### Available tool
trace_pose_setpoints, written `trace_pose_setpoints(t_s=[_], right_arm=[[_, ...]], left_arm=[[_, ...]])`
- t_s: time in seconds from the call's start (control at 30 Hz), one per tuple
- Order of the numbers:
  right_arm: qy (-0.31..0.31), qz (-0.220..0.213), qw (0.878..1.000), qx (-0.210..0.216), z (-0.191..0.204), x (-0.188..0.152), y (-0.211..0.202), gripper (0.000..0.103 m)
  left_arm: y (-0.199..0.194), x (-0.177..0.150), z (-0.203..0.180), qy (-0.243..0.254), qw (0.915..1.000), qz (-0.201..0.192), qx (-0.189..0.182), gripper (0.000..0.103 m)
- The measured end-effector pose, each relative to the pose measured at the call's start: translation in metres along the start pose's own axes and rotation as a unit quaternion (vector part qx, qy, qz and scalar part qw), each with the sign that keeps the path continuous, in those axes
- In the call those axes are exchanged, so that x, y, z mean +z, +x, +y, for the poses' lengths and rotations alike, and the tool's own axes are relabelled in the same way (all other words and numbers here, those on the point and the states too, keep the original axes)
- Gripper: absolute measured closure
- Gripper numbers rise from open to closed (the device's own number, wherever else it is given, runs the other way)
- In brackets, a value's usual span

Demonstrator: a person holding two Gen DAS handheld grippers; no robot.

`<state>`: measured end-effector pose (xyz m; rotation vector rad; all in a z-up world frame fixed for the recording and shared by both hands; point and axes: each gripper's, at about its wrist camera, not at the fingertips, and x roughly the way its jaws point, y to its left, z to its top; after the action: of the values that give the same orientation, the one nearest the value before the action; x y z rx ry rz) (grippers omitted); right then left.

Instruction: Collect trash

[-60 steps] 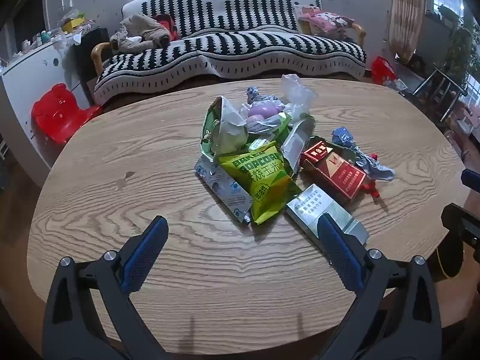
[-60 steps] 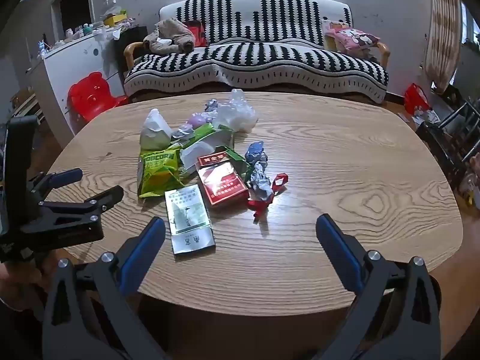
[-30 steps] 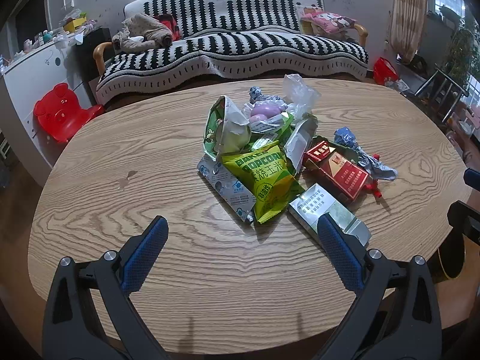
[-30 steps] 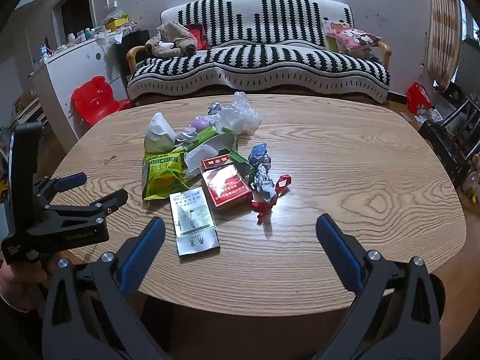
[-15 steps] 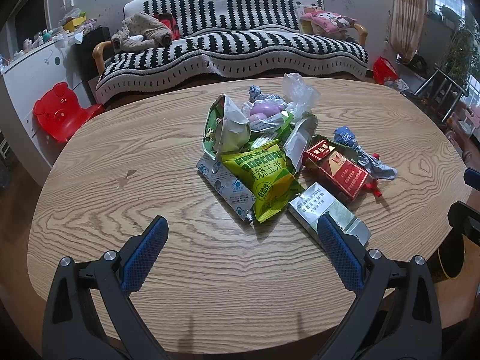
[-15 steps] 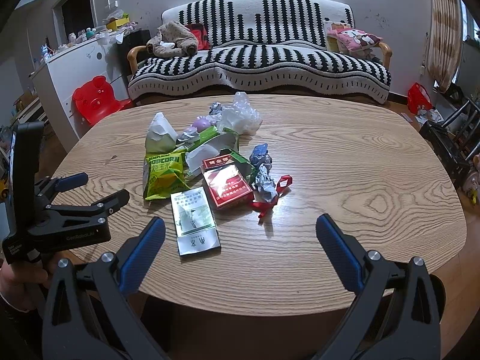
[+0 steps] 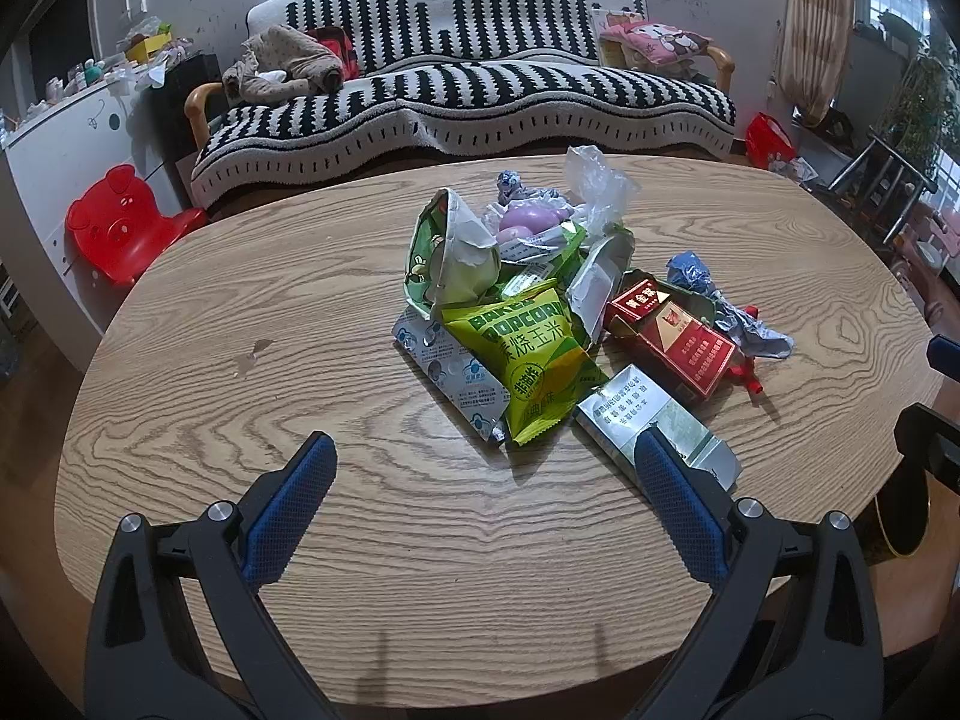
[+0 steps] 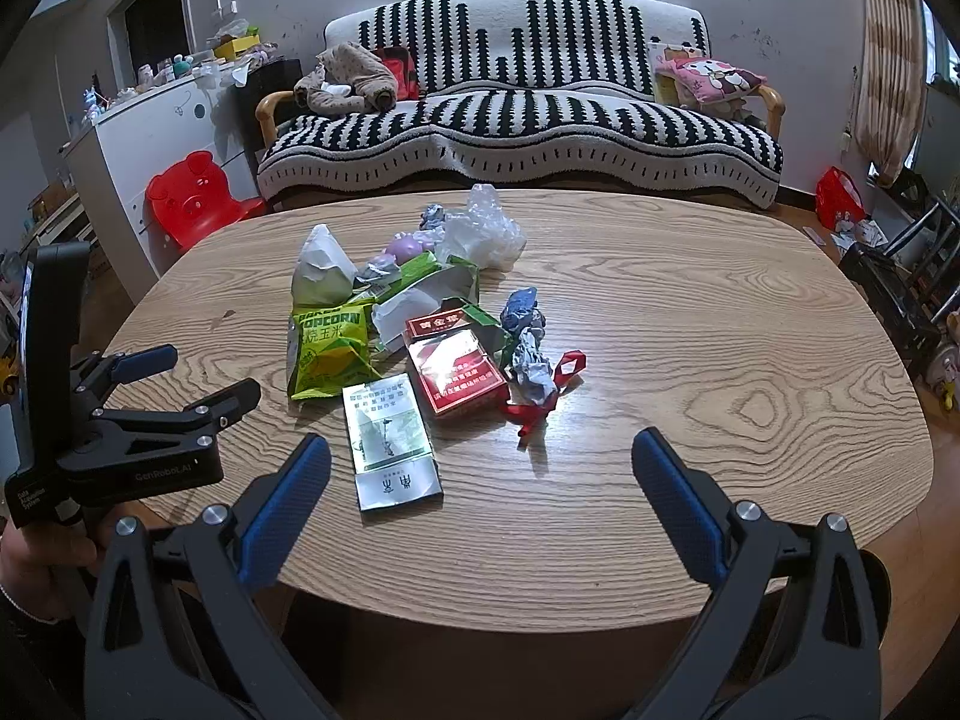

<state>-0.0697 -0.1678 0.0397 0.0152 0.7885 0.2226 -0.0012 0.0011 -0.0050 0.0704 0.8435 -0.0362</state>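
Observation:
A heap of trash lies mid-table: a yellow-green popcorn bag (image 7: 528, 360) (image 8: 330, 348), a red cigarette pack (image 7: 672, 342) (image 8: 456, 366), a silver-green cigarette pack (image 7: 648, 420) (image 8: 390, 432), a crumpled blue-grey wrapper (image 7: 720, 300) (image 8: 528, 336), a red ribbon (image 8: 552, 390) and a clear plastic bag (image 7: 594, 180) (image 8: 480, 234). My left gripper (image 7: 483, 450) (image 8: 204, 372) hangs open over the table's near-left edge, short of the heap and holding nothing. My right gripper (image 8: 480, 447) is open and empty near the front edge, just short of the silver-green pack.
The oval wooden table (image 7: 300, 360) (image 8: 720, 360) has bare wood on either side of the heap. Behind it stands a black-and-white striped sofa (image 7: 468, 96) (image 8: 522, 120). A red child's chair (image 7: 120, 228) and a white cabinet (image 8: 156, 138) are at the left; chairs (image 8: 900, 276) are at the right.
Both grippers have only drifted slightly and stay open. The trash has not moved.

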Motion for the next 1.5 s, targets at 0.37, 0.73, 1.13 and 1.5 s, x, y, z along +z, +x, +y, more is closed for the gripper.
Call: trace_pose_setpoints(t_s=[0.37,0.73,1.13,1.5], right_arm=[[0.0,0.0,1.0,0.0,0.0,0.0,0.0,0.006],[-0.003,-0.002,1.0,-0.003,-0.003,0.011,0.006,0.006],[0.081,0.053,0.995,0.001,-0.057,0.075,0.113,0.013],[0.12,0.128,0.984,0.029,-0.071,0.079,0.201,0.046]], left_arm=[[-0.001,0.001,0.0,0.001,1.0,0.001,0.0,0.006],[0.002,0.007,0.007,-0.009,1.0,0.002,0.001,0.006],[0.095,0.075,0.025,-0.025,0.9993,0.026,-0.007,0.006],[0.139,0.091,0.033,-0.035,0.9983,0.03,-0.035,0.033]])
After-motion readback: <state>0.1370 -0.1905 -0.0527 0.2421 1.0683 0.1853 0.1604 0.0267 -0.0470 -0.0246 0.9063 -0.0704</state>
